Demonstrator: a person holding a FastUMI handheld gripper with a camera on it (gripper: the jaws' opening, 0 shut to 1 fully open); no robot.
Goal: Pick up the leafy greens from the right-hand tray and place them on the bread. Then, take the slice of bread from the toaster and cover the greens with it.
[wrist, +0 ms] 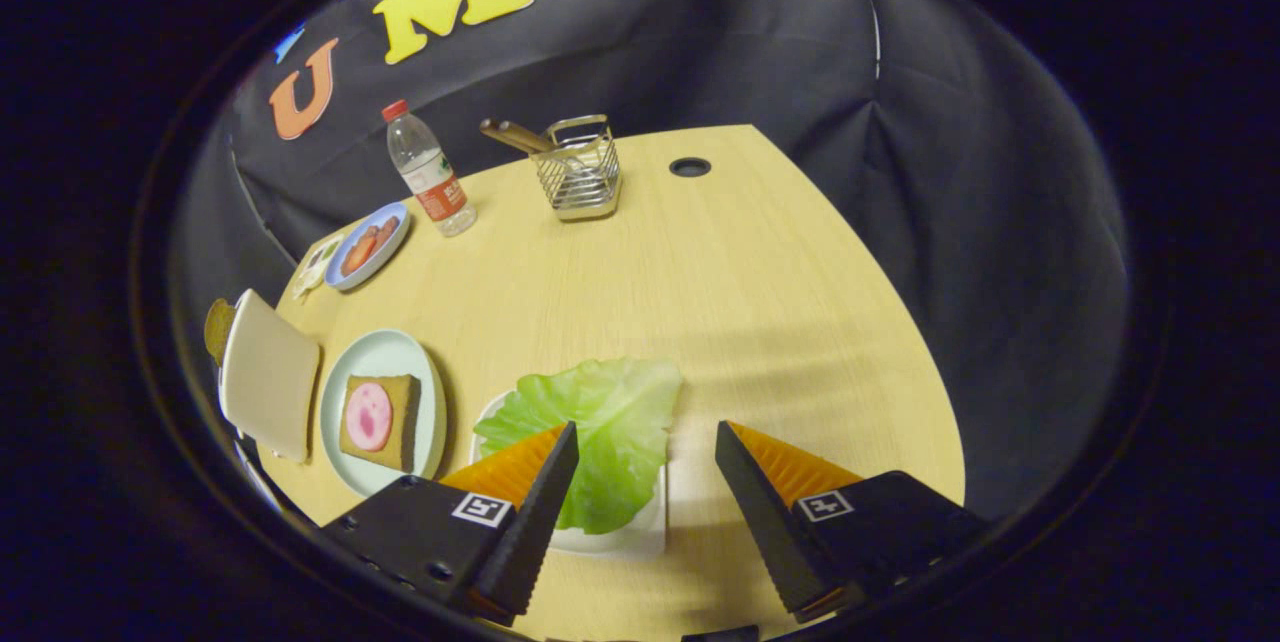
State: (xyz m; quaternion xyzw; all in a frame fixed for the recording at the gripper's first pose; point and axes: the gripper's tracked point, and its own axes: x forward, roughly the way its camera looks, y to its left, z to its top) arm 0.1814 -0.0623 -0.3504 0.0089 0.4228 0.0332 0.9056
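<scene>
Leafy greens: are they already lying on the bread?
No. The leafy greens lie on their white tray between the open gripper fingers; the bread carries just a pink slice.

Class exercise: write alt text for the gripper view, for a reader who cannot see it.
An open gripper hovers over a green lettuce leaf on a white tray. Beside it on the wooden table, a plate holds bread with a pink slice.

The gripper is built from two dark, blocky housings, each marked with a small square black-and-white tag. Two wedge-shaped jaws with ribbed faces are carried, standing apart. What appear to be small screws are seen on one housing.
</scene>
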